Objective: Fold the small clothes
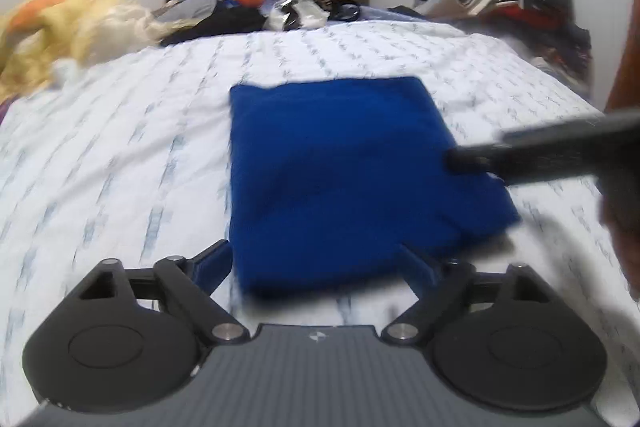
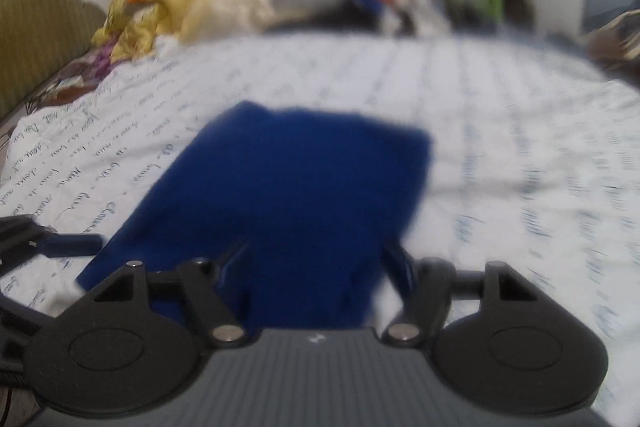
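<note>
Jaws of both the left gripper (image 1: 320, 263) and right gripper (image 2: 316, 259) are spread, gripping nothing, over the folded cloth (image 1: 344, 179) on the bed (image 1: 120, 147). Only the right view shows the headboard (image 2: 36, 27).

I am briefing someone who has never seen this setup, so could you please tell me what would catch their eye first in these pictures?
The folded blue cloth stands out first, lying flat in the middle of the white printed bedsheet. Both the left hand-held gripper and the right hand-held gripper hover open at its near edge. Behind it, a yellow and orange bundle and a clutter of clothes crowd the far side of the bed.
</note>
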Motion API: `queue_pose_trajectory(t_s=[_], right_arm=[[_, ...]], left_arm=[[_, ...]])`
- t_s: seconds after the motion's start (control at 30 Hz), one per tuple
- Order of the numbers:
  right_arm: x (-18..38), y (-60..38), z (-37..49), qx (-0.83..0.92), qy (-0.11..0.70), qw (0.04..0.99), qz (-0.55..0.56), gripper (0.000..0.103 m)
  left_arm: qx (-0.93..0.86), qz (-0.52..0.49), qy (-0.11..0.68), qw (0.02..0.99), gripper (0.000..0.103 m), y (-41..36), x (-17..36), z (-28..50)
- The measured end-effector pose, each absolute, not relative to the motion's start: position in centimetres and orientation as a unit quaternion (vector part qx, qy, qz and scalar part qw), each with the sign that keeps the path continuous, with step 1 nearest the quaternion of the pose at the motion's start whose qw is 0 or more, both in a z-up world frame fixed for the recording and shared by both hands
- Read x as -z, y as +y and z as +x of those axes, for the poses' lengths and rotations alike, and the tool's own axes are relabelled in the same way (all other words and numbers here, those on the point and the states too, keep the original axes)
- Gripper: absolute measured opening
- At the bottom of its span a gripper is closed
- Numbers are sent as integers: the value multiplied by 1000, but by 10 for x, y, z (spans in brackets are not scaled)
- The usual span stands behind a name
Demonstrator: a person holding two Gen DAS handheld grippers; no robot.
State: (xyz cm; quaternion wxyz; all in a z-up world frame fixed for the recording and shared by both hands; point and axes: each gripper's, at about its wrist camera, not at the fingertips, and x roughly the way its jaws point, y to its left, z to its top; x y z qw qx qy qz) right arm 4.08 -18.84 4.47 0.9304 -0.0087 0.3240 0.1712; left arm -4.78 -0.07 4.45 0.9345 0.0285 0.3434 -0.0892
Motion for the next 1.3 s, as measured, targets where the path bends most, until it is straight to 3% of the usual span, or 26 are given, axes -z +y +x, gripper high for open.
queue_pose_trajectory(t_s=[0.03,0.17,0.23,0.3,1.3], right_arm=[[-42,-195,27,-160,325,932,5,89],[-6,-200,-6,-135,384,913,33,91],[4,-194,-27,-118,360,925,-8,97],[8,-186,-35,-103,356,928,-36,103],[16,-183,-44,-70,326,943,-10,103]], left_arm=[[83,31,349,933,89,-1,-40,-54],[60,26,379,923,91,-2,-23,-60],[51,38,371,926,101,-2,-22,-59],[49,36,372,926,103,1,-20,-55],[16,16,384,923,103,13,-21,-62]])
